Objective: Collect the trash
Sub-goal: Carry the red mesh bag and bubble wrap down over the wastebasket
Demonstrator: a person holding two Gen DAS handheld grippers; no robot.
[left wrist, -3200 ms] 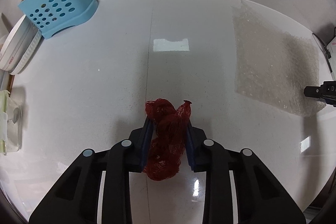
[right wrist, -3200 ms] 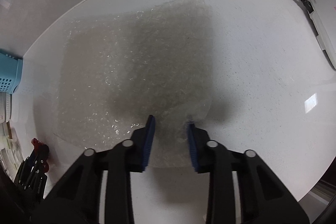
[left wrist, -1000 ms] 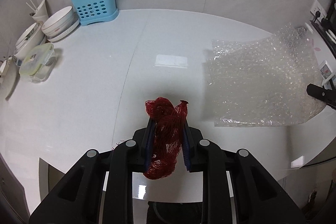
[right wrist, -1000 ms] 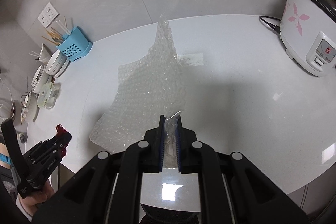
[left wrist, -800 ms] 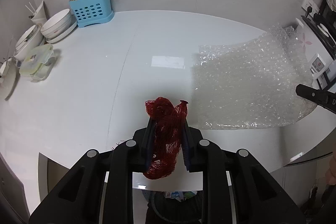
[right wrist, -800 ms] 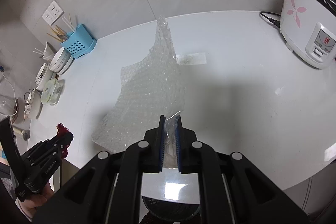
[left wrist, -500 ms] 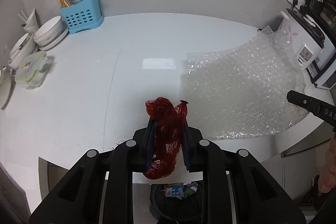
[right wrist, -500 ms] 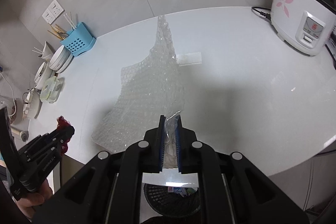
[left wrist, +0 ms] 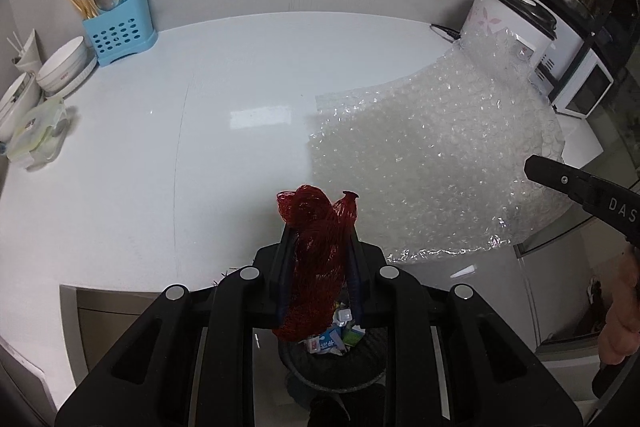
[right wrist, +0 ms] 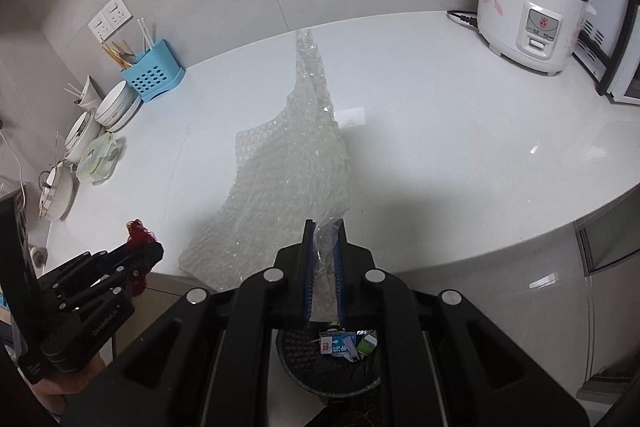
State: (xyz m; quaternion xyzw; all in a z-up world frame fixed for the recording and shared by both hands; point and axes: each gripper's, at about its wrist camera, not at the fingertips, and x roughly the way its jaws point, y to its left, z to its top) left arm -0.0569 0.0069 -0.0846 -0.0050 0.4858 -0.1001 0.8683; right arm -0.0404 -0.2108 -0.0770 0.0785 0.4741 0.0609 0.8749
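Note:
My left gripper (left wrist: pixel 318 233) is shut on a crumpled red mesh bag (left wrist: pixel 316 259), which hangs over the counter's front edge above a black trash bin (left wrist: pixel 332 367). The right gripper (right wrist: pixel 323 227) is shut on one corner of a clear bubble wrap sheet (right wrist: pixel 288 179); the rest of the sheet trails back over the white counter. The trash bin (right wrist: pixel 332 363) sits on the floor right below those jaws, with small cartons inside. In the right wrist view the left gripper (right wrist: pixel 150 247) shows at lower left with the red mesh bag (right wrist: pixel 138 229) poking out. The bubble wrap (left wrist: pixel 432 163) fills the right side of the left wrist view.
A blue cutlery holder (left wrist: pixel 118 33), stacked bowls (left wrist: pixel 66 67) and a lidded container (left wrist: pixel 38 131) line the counter's far left. A white rice cooker (right wrist: pixel 532 15) with its cord stands at the back right. A person's hand (left wrist: pixel 622 315) shows at the right edge.
Both grippers have pulled back from the counter toward its front edge, carrying the mesh bag and dragging the bubble wrap. The trash bin has come into view beneath them.

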